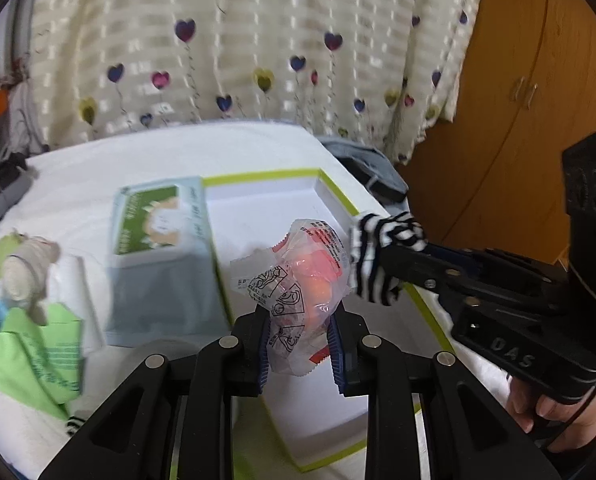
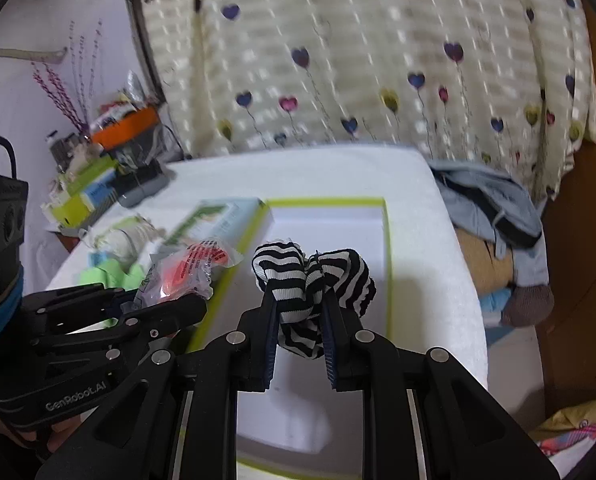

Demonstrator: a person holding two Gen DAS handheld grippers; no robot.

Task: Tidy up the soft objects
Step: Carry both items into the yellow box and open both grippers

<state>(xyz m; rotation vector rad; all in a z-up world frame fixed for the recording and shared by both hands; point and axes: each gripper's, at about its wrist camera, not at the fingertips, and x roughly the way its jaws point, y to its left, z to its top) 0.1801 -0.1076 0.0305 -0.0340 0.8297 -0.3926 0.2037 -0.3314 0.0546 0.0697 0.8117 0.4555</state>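
Note:
My left gripper (image 1: 298, 320) is shut on a clear plastic packet with orange-pink contents (image 1: 298, 280), held above the white box with a lime-green rim (image 1: 338, 196). From the right wrist view the same packet (image 2: 186, 276) shows at the left gripper (image 2: 178, 300). My right gripper (image 2: 298, 304) is shut on a black-and-white striped cloth bundle (image 2: 314, 276), also over the box (image 2: 386, 240). In the left wrist view that striped bundle (image 1: 378, 256) hangs from the right gripper (image 1: 394, 264) just right of the packet.
On the white bed sheet (image 1: 98, 160) lie a pale blue box with a green picture (image 1: 158, 240), a green cloth (image 1: 34, 356) and a small plush toy (image 1: 22, 272). A heart-patterned curtain (image 1: 258, 40) hangs behind. Clothes (image 2: 494, 204) pile at the bed's right; a wooden wardrobe (image 1: 530, 100) stands beyond.

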